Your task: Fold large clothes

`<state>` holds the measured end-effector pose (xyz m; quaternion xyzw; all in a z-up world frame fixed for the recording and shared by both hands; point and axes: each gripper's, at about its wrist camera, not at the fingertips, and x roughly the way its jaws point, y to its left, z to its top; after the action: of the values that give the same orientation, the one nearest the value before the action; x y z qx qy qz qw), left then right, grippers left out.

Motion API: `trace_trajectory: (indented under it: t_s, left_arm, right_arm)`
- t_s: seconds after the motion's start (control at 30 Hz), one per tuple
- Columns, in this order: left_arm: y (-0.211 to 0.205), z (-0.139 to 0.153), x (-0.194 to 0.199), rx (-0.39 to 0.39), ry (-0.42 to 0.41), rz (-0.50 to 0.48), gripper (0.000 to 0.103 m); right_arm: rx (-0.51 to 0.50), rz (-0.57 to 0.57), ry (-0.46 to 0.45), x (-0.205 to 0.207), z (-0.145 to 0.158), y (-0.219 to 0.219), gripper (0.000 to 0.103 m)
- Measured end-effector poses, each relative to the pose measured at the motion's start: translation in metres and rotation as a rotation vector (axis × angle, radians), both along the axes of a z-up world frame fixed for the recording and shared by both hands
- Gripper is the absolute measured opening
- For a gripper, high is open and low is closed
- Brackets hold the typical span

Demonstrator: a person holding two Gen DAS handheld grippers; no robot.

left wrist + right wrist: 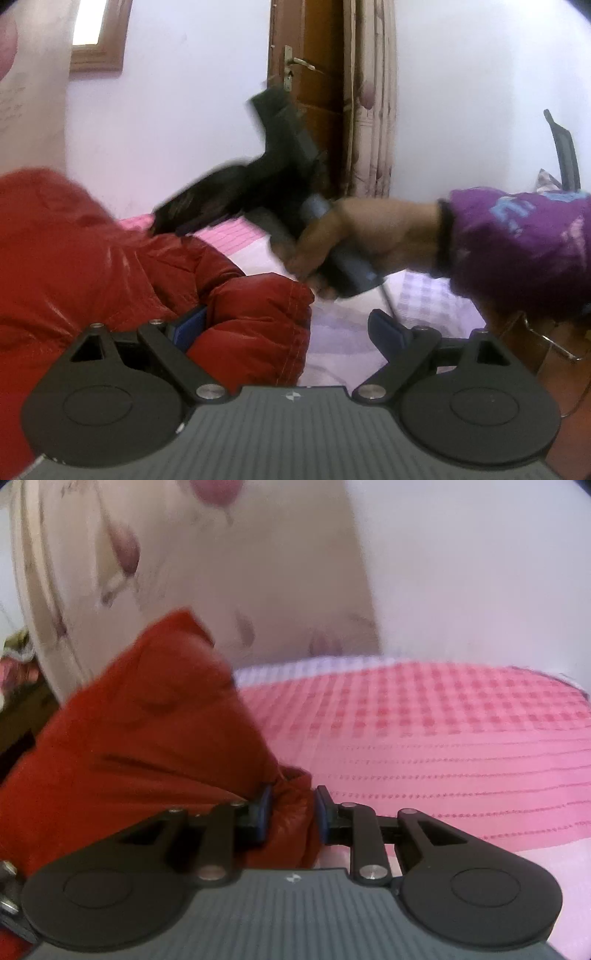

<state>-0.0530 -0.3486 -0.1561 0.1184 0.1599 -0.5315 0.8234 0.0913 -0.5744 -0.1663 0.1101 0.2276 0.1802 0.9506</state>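
A red puffy jacket (110, 266) lies bunched on a pink and lilac checked bed cover (332, 332). My left gripper (288, 328) stands wide open, with a fold of the jacket between its blue pads (188, 325); the right pad is clear of the cloth. The right gripper shows in the left wrist view as a blurred black tool (258, 192) held in a hand above the bed. My right gripper (293, 812) is shut on a bunched fold of the jacket (129, 738), which rises to its left.
A brown wooden door (310, 92) with a flowered curtain (369, 110) stands behind the bed. The person's arm in a purple sleeve (517, 243) crosses the right side. The pink checked cover (443, 731) stretches to the right, with a curtain (184, 572) behind it.
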Motion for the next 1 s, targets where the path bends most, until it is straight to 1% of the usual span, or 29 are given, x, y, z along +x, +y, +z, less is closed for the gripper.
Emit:
trace_trajectory:
  t_s: [0.07, 0.1, 0.13, 0.17, 0.2, 0.27, 0.3, 0.37, 0.4, 0.47, 0.53, 0.57, 0.6, 0.7, 0.73, 0.77, 0.8, 0.83, 0.87, 0.9, 0.93, 0.97, 1.0]
  left_arm:
    - [-0.001, 0.0, 0.003, -0.011, 0.014, 0.008, 0.089]
    - [-0.002, 0.002, 0.005, -0.014, 0.014, 0.01, 0.089]
    - [-0.002, 0.002, 0.005, -0.016, 0.011, 0.011, 0.09]
    - [-0.003, 0.002, 0.006, -0.016, 0.005, 0.012, 0.09]
    - [-0.005, 0.002, 0.005, -0.014, 0.0, 0.014, 0.091]
    - [-0.006, 0.002, 0.004, -0.017, -0.002, 0.016, 0.093]
    - [-0.007, 0.002, 0.004, -0.018, -0.004, 0.018, 0.093]
    - [-0.007, 0.002, 0.005, -0.016, -0.009, 0.023, 0.093]
    - [-0.007, 0.002, 0.006, -0.018, -0.009, 0.024, 0.093]
    - [-0.003, -0.001, 0.001, -0.021, -0.011, 0.02, 0.093]
    - [-0.004, -0.002, -0.001, -0.016, -0.017, 0.018, 0.093]
    - [-0.003, -0.003, 0.0, -0.015, -0.017, 0.022, 0.093]
    - [-0.003, -0.002, -0.001, -0.019, -0.013, 0.024, 0.093]
    - [0.009, 0.006, -0.007, -0.054, -0.002, 0.024, 0.084]
    - [0.016, 0.009, -0.011, -0.071, 0.003, 0.027, 0.076]
    - [0.025, 0.015, -0.015, -0.109, 0.01, 0.027, 0.07]
    - [0.035, 0.023, -0.021, -0.167, 0.01, 0.03, 0.07]
    - [0.042, 0.029, -0.025, -0.205, -0.005, 0.038, 0.07]
    - [0.044, 0.034, -0.029, -0.215, -0.037, 0.049, 0.066]
    - [0.042, 0.037, -0.031, -0.199, -0.07, 0.049, 0.062]
    - [0.035, 0.035, -0.029, -0.166, -0.079, 0.032, 0.055]
    - [0.028, 0.031, -0.027, -0.134, -0.068, 0.019, 0.045]
    - [0.021, 0.025, -0.022, -0.096, -0.044, 0.007, 0.04]
  right_arm:
    - [0.049, -0.03, -0.015, -0.014, 0.011, -0.01, 0.028]
    - [0.058, -0.042, -0.024, -0.023, 0.015, -0.014, 0.034]
    - [0.057, -0.043, -0.047, -0.035, 0.021, -0.016, 0.047]
    - [0.053, -0.034, -0.069, -0.044, 0.025, -0.016, 0.054]
    - [0.043, -0.016, -0.097, -0.056, 0.03, -0.014, 0.057]
    - [0.004, 0.029, -0.151, -0.073, 0.039, -0.004, 0.056]
    - [-0.034, 0.044, -0.185, -0.08, 0.042, 0.003, 0.055]
    - [-0.155, 0.074, -0.228, -0.086, 0.046, 0.021, 0.042]
    - [-0.193, 0.095, -0.23, -0.085, 0.046, 0.029, 0.03]
    - [-0.26, 0.134, -0.214, -0.078, 0.041, 0.042, 0.029]
    - [-0.363, 0.155, -0.197, -0.068, 0.031, 0.054, 0.028]
    - [-0.393, 0.168, -0.182, -0.063, 0.027, 0.055, 0.028]
    - [-0.395, 0.177, -0.158, -0.059, 0.023, 0.054, 0.028]
    - [-0.393, 0.2, -0.126, -0.052, 0.015, 0.054, 0.028]
    - [-0.39, 0.202, -0.124, -0.052, 0.012, 0.054, 0.028]
    - [-0.385, 0.202, -0.122, -0.053, 0.01, 0.053, 0.028]
    - [-0.374, 0.2, -0.119, -0.054, 0.009, 0.051, 0.028]
    - [-0.364, 0.197, -0.116, -0.053, 0.008, 0.05, 0.028]
    - [-0.344, 0.194, -0.115, -0.052, 0.006, 0.046, 0.028]
    - [-0.32, 0.194, -0.115, -0.051, 0.003, 0.042, 0.028]
    - [-0.289, 0.195, -0.11, -0.05, 0.001, 0.038, 0.028]
    - [-0.253, 0.194, -0.106, -0.049, -0.002, 0.033, 0.028]
    - [-0.229, 0.194, -0.103, -0.048, -0.004, 0.03, 0.028]
